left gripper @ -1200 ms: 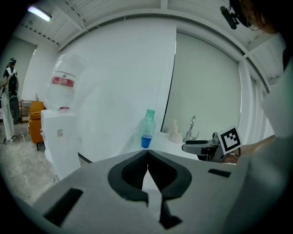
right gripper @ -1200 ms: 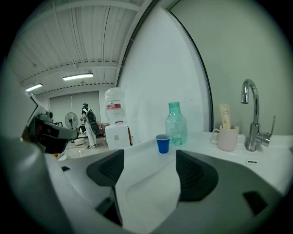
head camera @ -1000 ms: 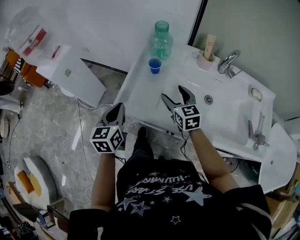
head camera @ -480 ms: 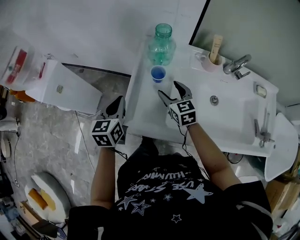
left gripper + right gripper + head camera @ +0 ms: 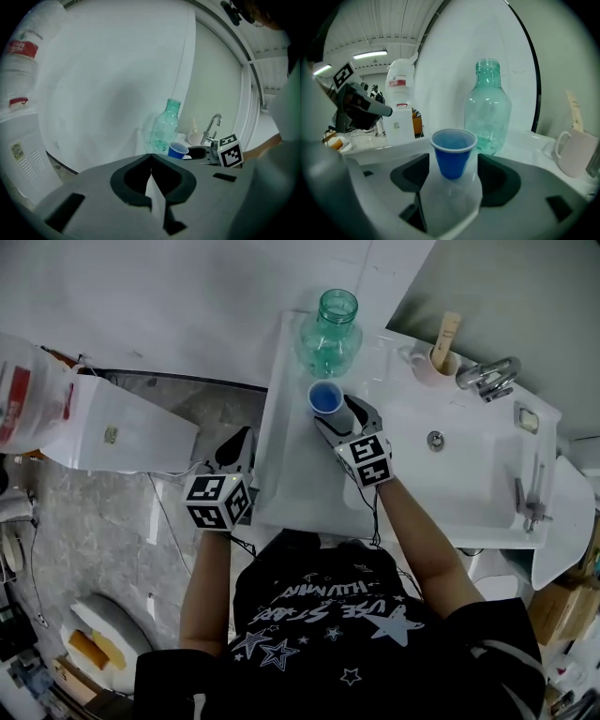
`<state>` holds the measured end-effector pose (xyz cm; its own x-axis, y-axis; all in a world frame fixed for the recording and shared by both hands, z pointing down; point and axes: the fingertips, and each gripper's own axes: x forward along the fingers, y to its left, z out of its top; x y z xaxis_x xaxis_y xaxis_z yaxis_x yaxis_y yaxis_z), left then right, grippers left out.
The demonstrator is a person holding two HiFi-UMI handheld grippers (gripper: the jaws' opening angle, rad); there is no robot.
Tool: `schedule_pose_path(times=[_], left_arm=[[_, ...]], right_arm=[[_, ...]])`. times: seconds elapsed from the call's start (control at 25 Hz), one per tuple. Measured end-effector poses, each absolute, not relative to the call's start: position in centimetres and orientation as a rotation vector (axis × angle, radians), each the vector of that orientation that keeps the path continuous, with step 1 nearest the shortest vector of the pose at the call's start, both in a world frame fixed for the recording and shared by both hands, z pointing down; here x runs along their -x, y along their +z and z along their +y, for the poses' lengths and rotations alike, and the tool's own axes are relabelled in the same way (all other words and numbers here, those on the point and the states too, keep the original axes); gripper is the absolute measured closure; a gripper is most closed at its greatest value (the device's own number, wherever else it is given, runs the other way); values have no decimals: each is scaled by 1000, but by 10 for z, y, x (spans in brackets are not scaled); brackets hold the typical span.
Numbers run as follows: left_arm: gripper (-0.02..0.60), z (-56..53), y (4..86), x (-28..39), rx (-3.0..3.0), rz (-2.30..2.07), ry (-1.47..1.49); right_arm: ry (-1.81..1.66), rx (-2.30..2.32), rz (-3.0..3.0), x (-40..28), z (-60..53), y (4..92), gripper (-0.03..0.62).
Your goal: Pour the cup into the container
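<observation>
A small blue cup [image 5: 325, 397] stands on the white counter [image 5: 286, 479], just in front of a green glass bottle [image 5: 330, 332] with an open mouth. My right gripper [image 5: 336, 412] is open and has just been closing a little. The cup [image 5: 453, 154] stands upright between its jaws with a gap on each side, and the bottle [image 5: 487, 110] rises behind it. My left gripper [image 5: 245, 437] is shut and empty, off the counter's left edge. In the left gripper view, beyond the left gripper [image 5: 151, 157], the bottle [image 5: 165, 127] and cup [image 5: 177, 150] stand ahead to the right.
A sink basin [image 5: 459, 474] with a faucet [image 5: 487, 379] lies right of the cup. A pink mug [image 5: 434, 362] holding a stick stands at the back. A white cabinet [image 5: 112, 432] with a plastic jug [image 5: 23, 390] sits on the left over the grey floor.
Both grippers have moved forward toward the counter's back. The right gripper's jaws, earlier short of the cup, now flank it. The left gripper stays shut.
</observation>
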<state>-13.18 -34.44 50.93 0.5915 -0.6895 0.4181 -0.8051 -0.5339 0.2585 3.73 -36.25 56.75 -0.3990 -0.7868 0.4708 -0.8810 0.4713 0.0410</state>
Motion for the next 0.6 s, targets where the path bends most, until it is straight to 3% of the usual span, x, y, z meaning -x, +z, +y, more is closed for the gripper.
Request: schedule_pose_path(times=[0.28, 0.6], left_arm=[[571, -359, 516, 130, -2406, -1157, 390], [569, -370, 519, 130, -2412, -1135, 393]], right_arm=[[298, -1355, -2300, -27, -374, 573, 269], [265, -1372, -2297, -26, -381, 572, 316]])
